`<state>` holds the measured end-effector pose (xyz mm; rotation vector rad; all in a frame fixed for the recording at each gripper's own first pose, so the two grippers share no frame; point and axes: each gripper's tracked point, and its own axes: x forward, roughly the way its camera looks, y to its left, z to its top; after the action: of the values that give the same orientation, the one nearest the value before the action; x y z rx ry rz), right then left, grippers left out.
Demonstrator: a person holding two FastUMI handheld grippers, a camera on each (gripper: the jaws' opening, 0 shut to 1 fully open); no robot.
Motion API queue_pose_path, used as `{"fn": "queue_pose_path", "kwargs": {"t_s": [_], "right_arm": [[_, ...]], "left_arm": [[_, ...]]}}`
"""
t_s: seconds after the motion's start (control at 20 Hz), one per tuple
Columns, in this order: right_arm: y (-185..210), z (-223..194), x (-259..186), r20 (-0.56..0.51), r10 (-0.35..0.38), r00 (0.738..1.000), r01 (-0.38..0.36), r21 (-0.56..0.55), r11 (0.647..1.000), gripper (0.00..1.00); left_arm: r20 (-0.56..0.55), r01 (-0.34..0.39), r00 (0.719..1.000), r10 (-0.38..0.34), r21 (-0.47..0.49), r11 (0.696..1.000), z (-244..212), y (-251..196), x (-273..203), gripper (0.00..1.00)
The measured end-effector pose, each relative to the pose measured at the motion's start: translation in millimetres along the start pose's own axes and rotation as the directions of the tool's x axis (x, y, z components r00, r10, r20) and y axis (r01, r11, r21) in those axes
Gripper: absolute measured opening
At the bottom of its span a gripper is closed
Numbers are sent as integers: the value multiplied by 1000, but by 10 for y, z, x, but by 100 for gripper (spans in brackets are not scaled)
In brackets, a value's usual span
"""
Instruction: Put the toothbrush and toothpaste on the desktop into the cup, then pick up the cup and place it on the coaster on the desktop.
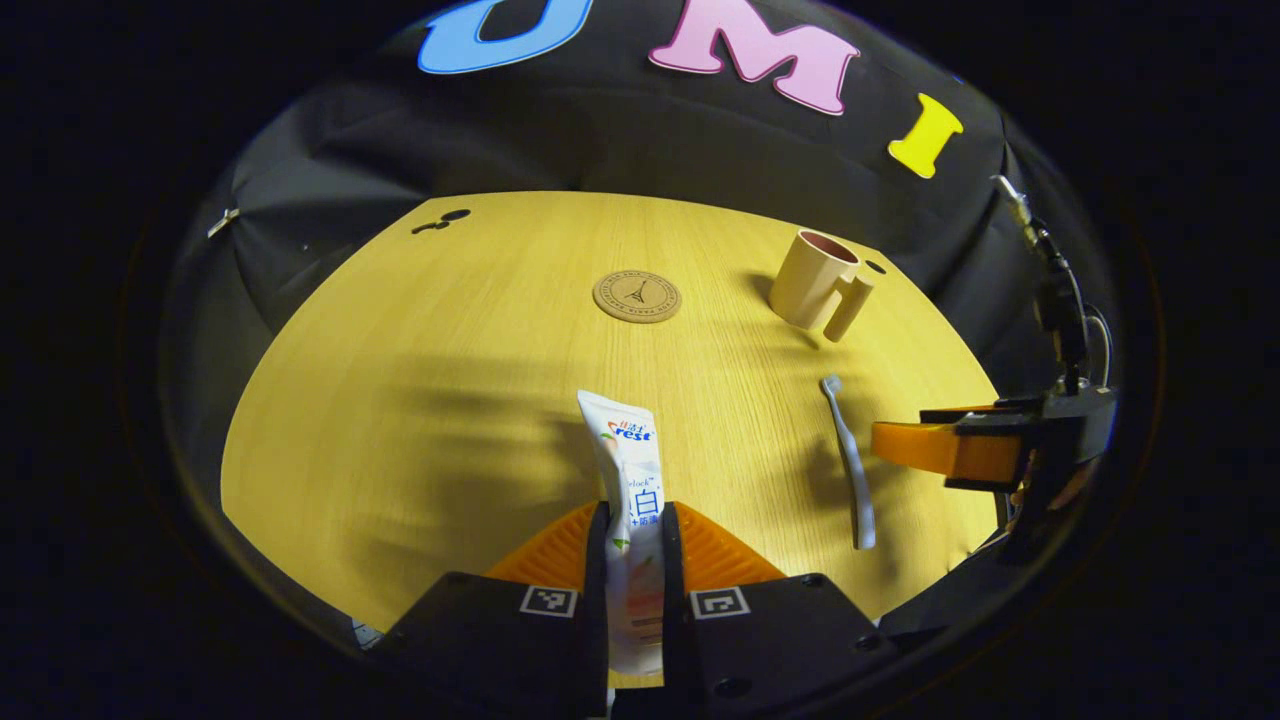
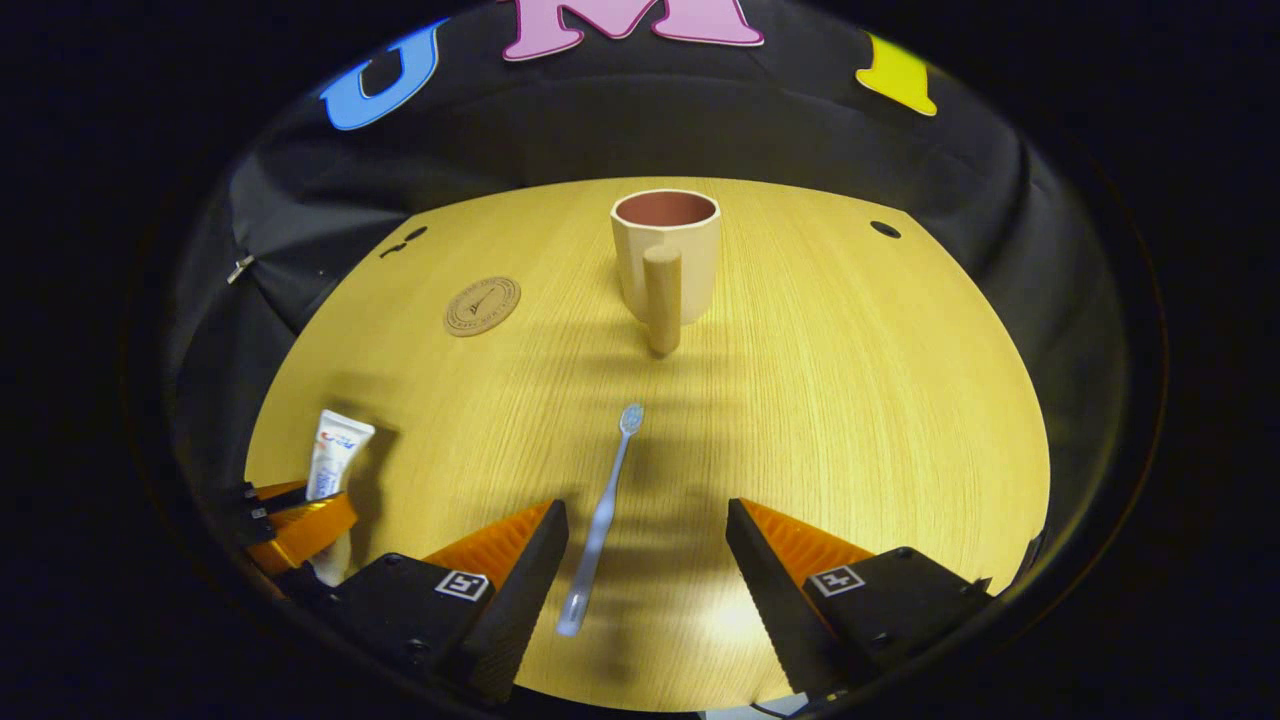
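Note:
In the left gripper view a white toothpaste tube (image 1: 628, 470) sticks forward from my left gripper (image 1: 634, 520), whose two fingers press on its lower half. Right of it lies a pale toothbrush (image 1: 850, 462), and the right gripper (image 1: 925, 447) comes in from the right edge beside it. A beige cup (image 1: 812, 280) with a handle stands far right; a round cork coaster (image 1: 637, 296) lies far centre. In the right gripper view my right gripper (image 2: 645, 530) is open, the toothbrush (image 2: 600, 520) lying on the table nearer its left finger. The cup (image 2: 666, 252), coaster (image 2: 482, 305) and held toothpaste (image 2: 335, 455) show beyond.
The round wooden table (image 1: 480, 350) ends at a black cloth wall close behind the cup. Small dark holes (image 1: 440, 220) mark the table's far left, and another hole (image 2: 884, 229) sits at its far right. A cable (image 1: 1060, 290) hangs above the right gripper.

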<state>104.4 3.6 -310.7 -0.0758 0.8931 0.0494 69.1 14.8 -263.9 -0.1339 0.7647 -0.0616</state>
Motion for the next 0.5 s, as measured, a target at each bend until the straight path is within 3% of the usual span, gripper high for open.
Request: {"fn": "queue_pose_path", "kwargs": {"t_s": [0.5], "right_arm": [[128, -239, 259, -98, -43, 994, 40, -34, 999, 98]], "left_arm": [[2, -24, 1000, 24, 14, 1000, -100, 106, -154, 27]]}}
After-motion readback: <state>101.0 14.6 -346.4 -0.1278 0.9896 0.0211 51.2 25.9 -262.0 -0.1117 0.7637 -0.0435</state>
